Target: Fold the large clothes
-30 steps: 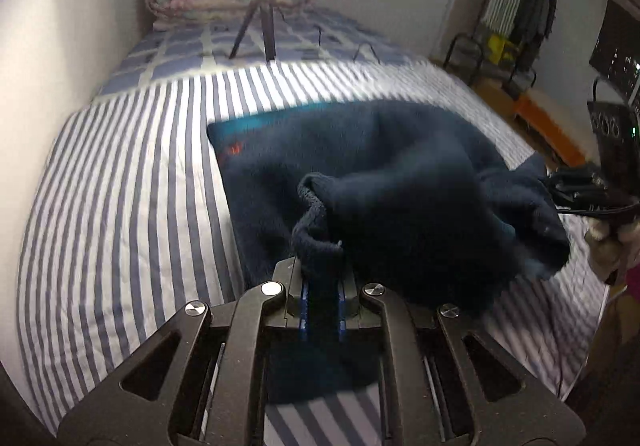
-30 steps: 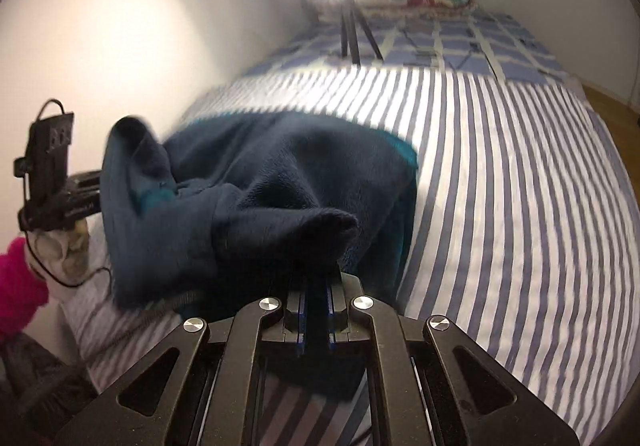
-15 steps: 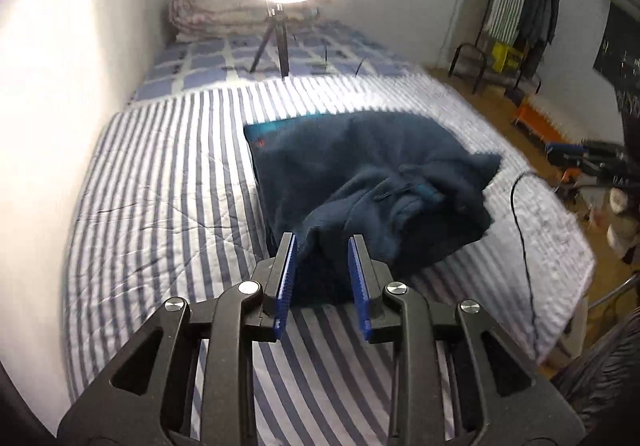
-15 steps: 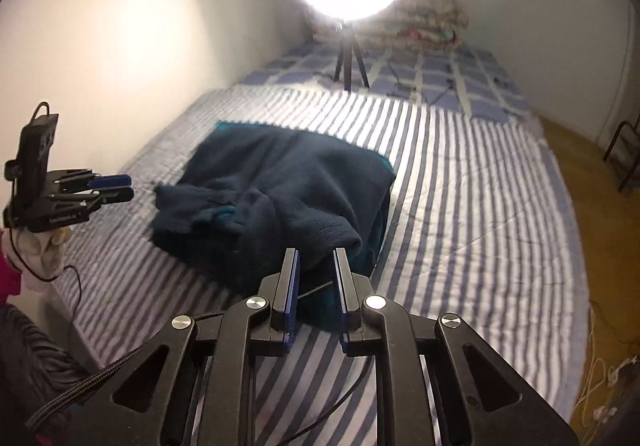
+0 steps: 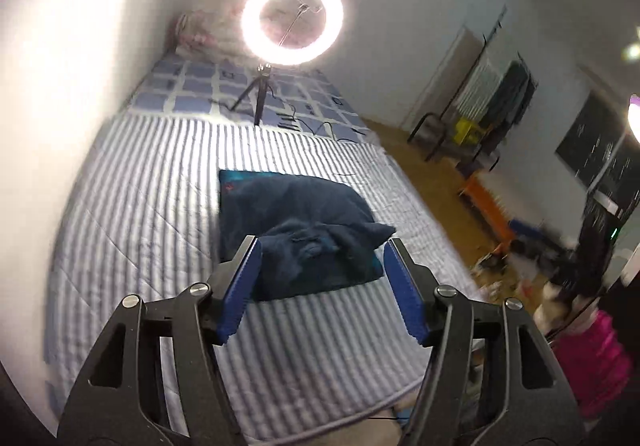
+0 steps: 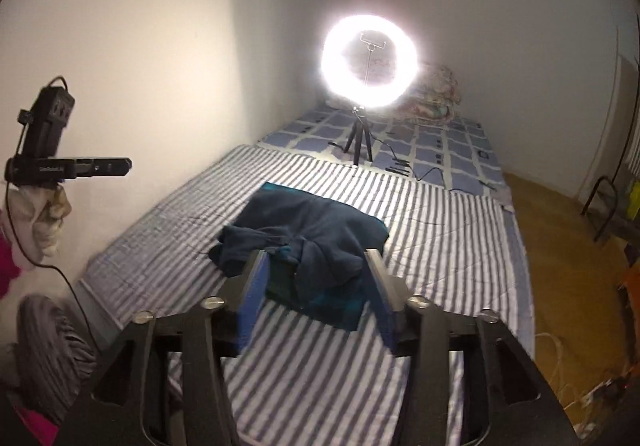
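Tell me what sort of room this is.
Most likely a bedroom at home: a bed with a striped cover, folded bedding at its far end, and clothes hanging by the wall.

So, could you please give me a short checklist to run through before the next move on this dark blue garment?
1. Left tongs released: ok, just opened, nothing between the pads.
2. Right tongs released: ok, just opened, empty.
3. Dark blue garment lying on the striped bedcover: ok, clear of the edges.
4. Fold tidy: not ok, the near part is bunched and one flap sticks out sideways.
5. Ring light tripod clear of the garment: ok, well behind it.
6. Layers underneath lying flat: cannot tell, they are hidden.
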Motion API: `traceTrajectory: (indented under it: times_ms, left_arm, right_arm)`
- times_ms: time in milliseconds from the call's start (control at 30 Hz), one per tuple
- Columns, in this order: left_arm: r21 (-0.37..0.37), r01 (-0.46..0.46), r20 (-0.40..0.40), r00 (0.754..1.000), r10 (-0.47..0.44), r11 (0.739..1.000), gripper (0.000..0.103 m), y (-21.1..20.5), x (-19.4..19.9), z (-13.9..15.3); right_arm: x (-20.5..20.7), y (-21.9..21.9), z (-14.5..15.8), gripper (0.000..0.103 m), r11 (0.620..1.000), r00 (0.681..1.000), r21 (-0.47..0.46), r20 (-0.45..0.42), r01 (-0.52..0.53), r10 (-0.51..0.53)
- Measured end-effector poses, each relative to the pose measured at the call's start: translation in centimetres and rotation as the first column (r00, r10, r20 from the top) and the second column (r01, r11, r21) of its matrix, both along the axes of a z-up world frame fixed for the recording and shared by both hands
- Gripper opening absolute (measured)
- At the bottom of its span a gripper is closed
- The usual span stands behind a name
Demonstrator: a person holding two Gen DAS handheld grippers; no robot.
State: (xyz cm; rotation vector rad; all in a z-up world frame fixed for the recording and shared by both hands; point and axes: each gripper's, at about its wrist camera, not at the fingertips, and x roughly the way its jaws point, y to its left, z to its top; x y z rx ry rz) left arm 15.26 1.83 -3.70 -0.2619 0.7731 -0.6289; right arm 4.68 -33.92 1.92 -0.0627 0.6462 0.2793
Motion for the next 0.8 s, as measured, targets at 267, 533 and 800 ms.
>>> traceTrajectory:
  times_ms: [267,533,800]
  left_arm:
    - [-0.204,-0.165,-0.329,0.940,0.091,0.965,0.065,0.5,6.2,-9.2]
    - [-0.215,-0.237,-0.491,0.865,0.104,0.947,0.065,-1.2,10.2,-16.7]
    - [-0.170,-0.210,-0.499,0.861,0.100,0.963,0.064,-4.3,12.0,-19.8]
  right_arm:
    - [3.5,-3.3,-6.3,0.058,0.958,0.981,0.259,-0.178,0.126,-0.080]
    - [9.1,-4.0,-14.0,0.058,0.890,0.945,0.399,-0.314,0.223,-0.096]
    - [13.6,-2.3,-19.2,0.058,0.873,0.915,0.413,-0.394,0.258,-0.085]
